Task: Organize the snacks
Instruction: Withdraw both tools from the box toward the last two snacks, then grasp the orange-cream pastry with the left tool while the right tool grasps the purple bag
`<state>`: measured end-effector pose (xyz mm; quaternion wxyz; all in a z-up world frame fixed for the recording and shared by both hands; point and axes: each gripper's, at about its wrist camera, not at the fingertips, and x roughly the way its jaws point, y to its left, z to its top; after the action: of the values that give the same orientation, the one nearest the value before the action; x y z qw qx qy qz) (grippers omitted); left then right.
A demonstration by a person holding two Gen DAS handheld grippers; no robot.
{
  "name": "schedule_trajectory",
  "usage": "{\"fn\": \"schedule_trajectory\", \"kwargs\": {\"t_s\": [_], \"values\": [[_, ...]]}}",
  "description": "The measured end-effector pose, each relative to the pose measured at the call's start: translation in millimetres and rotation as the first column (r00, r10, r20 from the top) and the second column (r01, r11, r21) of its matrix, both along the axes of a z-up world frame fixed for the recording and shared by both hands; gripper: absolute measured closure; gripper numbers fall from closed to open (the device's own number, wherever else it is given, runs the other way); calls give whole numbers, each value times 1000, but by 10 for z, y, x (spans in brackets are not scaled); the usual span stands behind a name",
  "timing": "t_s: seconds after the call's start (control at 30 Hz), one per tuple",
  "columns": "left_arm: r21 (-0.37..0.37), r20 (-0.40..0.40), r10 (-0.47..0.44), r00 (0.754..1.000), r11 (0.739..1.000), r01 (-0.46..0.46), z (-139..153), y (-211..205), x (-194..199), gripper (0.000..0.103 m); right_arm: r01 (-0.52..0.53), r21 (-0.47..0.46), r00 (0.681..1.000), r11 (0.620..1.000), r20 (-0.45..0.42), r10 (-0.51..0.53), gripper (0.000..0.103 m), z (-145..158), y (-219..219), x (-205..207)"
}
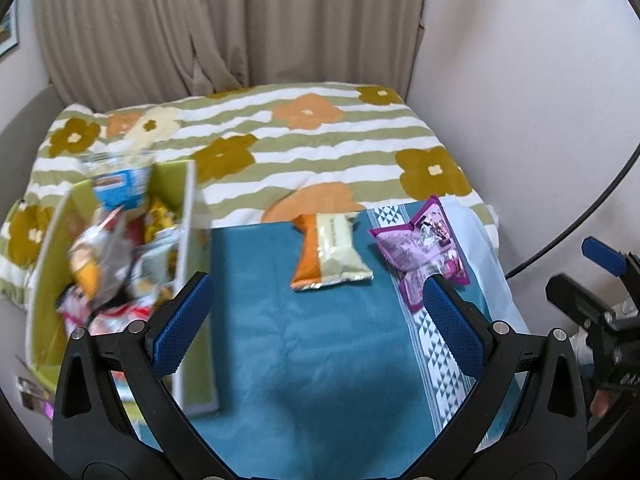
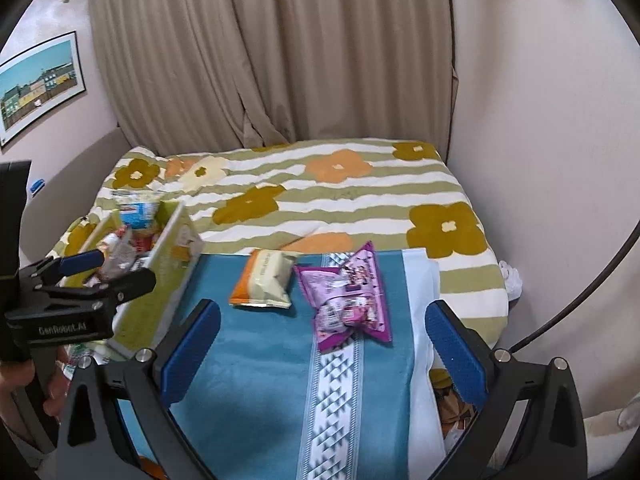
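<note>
Hovering, both jaws apart: left gripper point(image 1: 316, 300) beside box point(image 1: 188, 264) edge, right gripper point(image 2: 322, 332) over teal cloth point(image 2: 256, 360).

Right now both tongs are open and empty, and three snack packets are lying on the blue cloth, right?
Not quite: only two packets lie on the blue cloth, the orange and cream packet and the purple packet, as the right wrist view shows. The left tongs and right tongs are open and empty.
</note>
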<state>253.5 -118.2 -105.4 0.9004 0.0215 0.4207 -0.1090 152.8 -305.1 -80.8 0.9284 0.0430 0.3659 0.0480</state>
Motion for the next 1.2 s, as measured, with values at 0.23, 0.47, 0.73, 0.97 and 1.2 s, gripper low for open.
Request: {"fn": "schedule_trajectory", "kwargs": {"t_s": [0.23,0.47,0.73,0.97,1.2], "values": [[7,-116,-16,993,1000,17,-590,-288,794,0,-3,5,995,1000,-97,3,1,-435,-129,513],[49,-225,-23,974,998,35,-1186,-445,1363,0,-30,22,973,999,-228,34,1,-1022,-99,1044],[93,-300,-13,954,995,43,-1631,-532,1713,0,-69,28,939,997,-336,74,1,-1475,-75,1407],[82,-350,-22,936,995,54,-1852,-523,1795,22,-110,46,917,993,-379,119,1,-1708,-67,1590],[75,-356,-65,932,992,98,-1878,-586,1775,39,-117,72,906,990,-400,137,1,-1811,-62,1663]]}}
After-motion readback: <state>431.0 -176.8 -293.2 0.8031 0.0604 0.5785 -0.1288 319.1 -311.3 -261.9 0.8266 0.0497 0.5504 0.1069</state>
